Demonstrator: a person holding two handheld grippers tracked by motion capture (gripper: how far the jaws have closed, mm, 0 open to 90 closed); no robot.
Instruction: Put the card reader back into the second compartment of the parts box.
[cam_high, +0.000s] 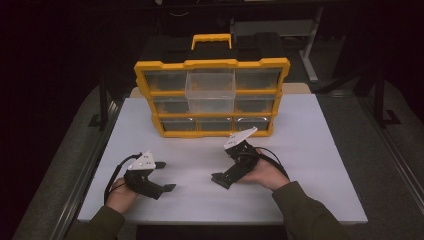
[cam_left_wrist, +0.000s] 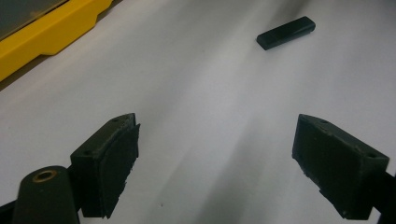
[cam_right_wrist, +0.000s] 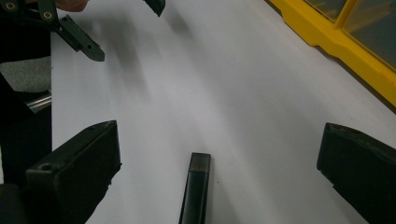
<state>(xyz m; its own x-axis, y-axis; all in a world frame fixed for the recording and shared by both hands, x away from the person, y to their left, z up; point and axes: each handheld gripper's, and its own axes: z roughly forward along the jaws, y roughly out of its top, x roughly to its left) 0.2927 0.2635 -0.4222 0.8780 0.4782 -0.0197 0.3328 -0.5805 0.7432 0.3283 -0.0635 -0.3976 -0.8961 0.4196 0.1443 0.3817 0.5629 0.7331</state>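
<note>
Right gripper (cam_right_wrist: 219, 163) fingers (cam_right_wrist: 74, 172) are held wide apart, with a small black bar (cam_right_wrist: 196, 191) lying flat on the white worktop (cam_right_wrist: 224, 93) between them, untouched. Left gripper (cam_left_wrist: 215, 163) fingers (cam_left_wrist: 107, 163) are also spread, empty, above the worktop, well apart from the yellow organizer (cam_high: 212, 97).

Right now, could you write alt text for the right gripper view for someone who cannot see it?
The right gripper, wide open, points across a white table with a small black bar lying between its two black jaws. A yellow organizer case edges the upper right, and the left gripper shows at upper left.
</note>
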